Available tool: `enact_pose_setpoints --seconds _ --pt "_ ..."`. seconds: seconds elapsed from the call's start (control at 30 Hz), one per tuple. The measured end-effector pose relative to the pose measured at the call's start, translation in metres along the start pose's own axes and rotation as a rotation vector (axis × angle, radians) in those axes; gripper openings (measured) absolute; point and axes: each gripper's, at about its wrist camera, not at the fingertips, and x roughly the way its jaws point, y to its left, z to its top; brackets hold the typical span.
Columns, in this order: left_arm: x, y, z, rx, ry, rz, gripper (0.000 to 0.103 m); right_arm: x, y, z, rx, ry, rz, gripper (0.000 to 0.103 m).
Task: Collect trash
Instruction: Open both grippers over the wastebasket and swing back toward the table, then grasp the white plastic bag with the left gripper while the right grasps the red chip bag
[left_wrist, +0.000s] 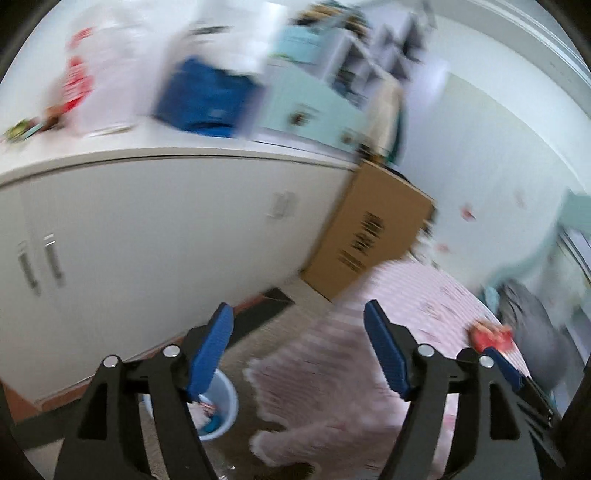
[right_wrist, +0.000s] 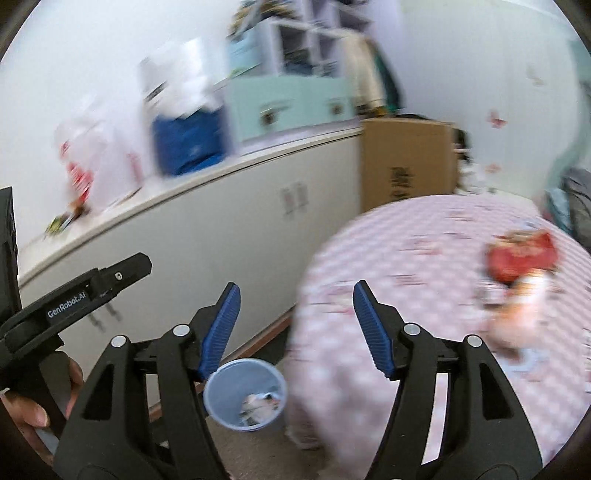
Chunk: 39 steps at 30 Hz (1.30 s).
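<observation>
- Left gripper (left_wrist: 298, 347): blue fingers (left_wrist: 210, 350) spread apart, nothing between them.
- Right gripper (right_wrist: 295, 328): fingers (right_wrist: 373, 328) also apart and empty.
- Pale blue bin (right_wrist: 245, 397) on the floor below, near a white cabinet (right_wrist: 207, 236), trash inside (crumpled, blurred).
- Red wrapper (right_wrist: 521, 256) lies far right on the pink bed (right_wrist: 406, 266).

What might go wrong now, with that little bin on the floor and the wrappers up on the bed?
1. The small blue bin stands right against the hanging pink bedcover; a careless pass could tip it and spill its trash.
2. The red wrapper lies far across the bed, and both views are blurred, so a hurried grab may miss.
3. The left gripper and right gripper are close together, both with open, empty jaws; they could bump.
</observation>
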Motion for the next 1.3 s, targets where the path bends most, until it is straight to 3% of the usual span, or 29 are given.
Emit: enact_pose_setpoints --seconds 0.1,0.17,0.43,0.53,0.7,0.73,0.77,0.8,0.83,0.9,1.13,1.23,1.3 --pt "0.008 -0.061 -0.007 0.095 0.037 -0.062 0.073 -0.026 -0.053 0.001 0.055 -0.017 -0.07 0.063" --pt "0.021 -0.109 -0.016 0.165 0.096 -0.144 0.074 -0.041 -0.087 -0.002 0.089 -0.023 -0.12 0.064" --pt "0.065 -0.24 -0.063 0.434 0.247 -0.259 0.074 -0.08 -0.216 -0.036 0.278 0.006 -0.239 0.067" --pt "0.083 -0.276 -0.083 0.498 0.287 -0.248 0.074 -0.085 -0.242 -0.046 0.328 0.021 -0.251 0.067" --pt "0.105 -0.3 -0.103 0.589 0.322 -0.208 0.074 -0.085 -0.268 -0.058 0.371 0.039 -0.233 0.067" --pt "0.107 -0.303 -0.107 0.61 0.319 -0.206 0.072 -0.084 -0.27 -0.058 0.372 0.041 -0.233 0.067" --pt "0.109 -0.307 -0.108 0.626 0.325 -0.205 0.061 -0.084 -0.271 -0.059 0.374 0.044 -0.229 0.067" --pt "0.111 -0.311 -0.111 0.645 0.344 -0.208 0.041 -0.082 -0.274 -0.059 0.377 0.049 -0.222 0.067" --pt "0.114 -0.314 -0.114 0.657 0.365 -0.22 0.037 -0.081 -0.274 -0.058 0.376 0.05 -0.22 0.067" --pt "0.112 -0.312 -0.112 0.631 0.35 -0.237 0.031 -0.079 -0.276 -0.055 0.374 0.053 -0.216 0.067" --pt "0.088 -0.285 -0.074 0.445 0.245 -0.344 0.029 -0.068 -0.283 -0.041 0.396 0.047 -0.163 0.067" --pt "0.082 -0.266 -0.052 0.351 0.178 -0.316 0.029 -0.056 -0.284 -0.032 0.402 0.054 -0.147 0.067" --pt "0.081 -0.252 -0.041 0.304 0.127 -0.253 0.029 -0.046 -0.286 -0.024 0.423 0.057 -0.121 0.067"
